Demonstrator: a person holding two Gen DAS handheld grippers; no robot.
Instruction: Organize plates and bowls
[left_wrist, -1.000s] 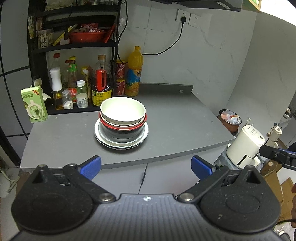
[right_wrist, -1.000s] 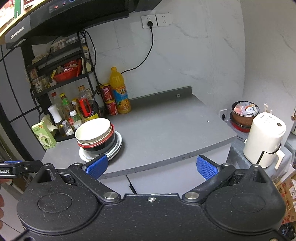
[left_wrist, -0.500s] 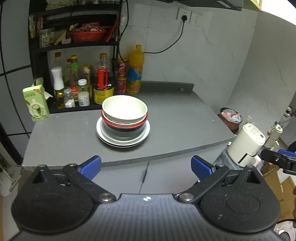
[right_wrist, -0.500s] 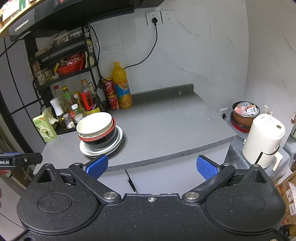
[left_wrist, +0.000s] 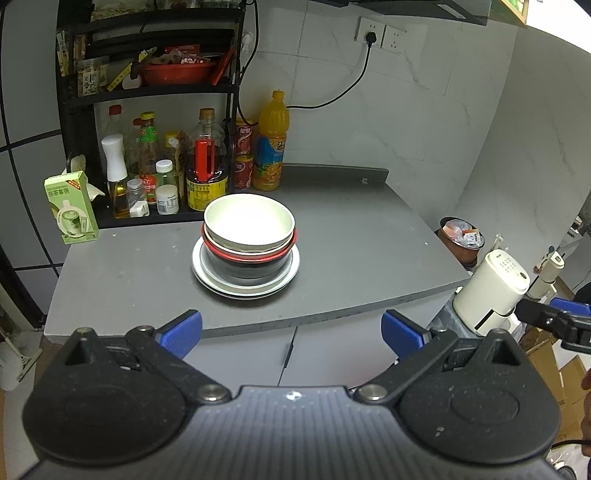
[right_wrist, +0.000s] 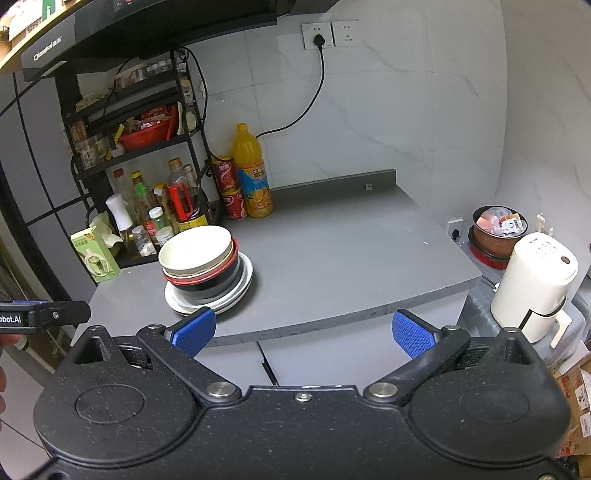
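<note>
On the countertop (left_wrist: 351, 236), stacked bowls (left_wrist: 249, 225) (both grippers apparently spread).

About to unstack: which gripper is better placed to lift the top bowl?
Left, probably. The left gripper is open and faces the cream bowl squarely; for the right gripper, also open, the stack sits off to its left.

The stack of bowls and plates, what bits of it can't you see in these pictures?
- How many plates: both views, only rims show under the black bowl; too thin to count.
- Inside the red-rimmed bowl: both views, the white bowl nested on top hides it.
- The stack's far side: both views, its own near side hides it.
- Whether the bowls are clean underneath: hidden by nesting.
</note>
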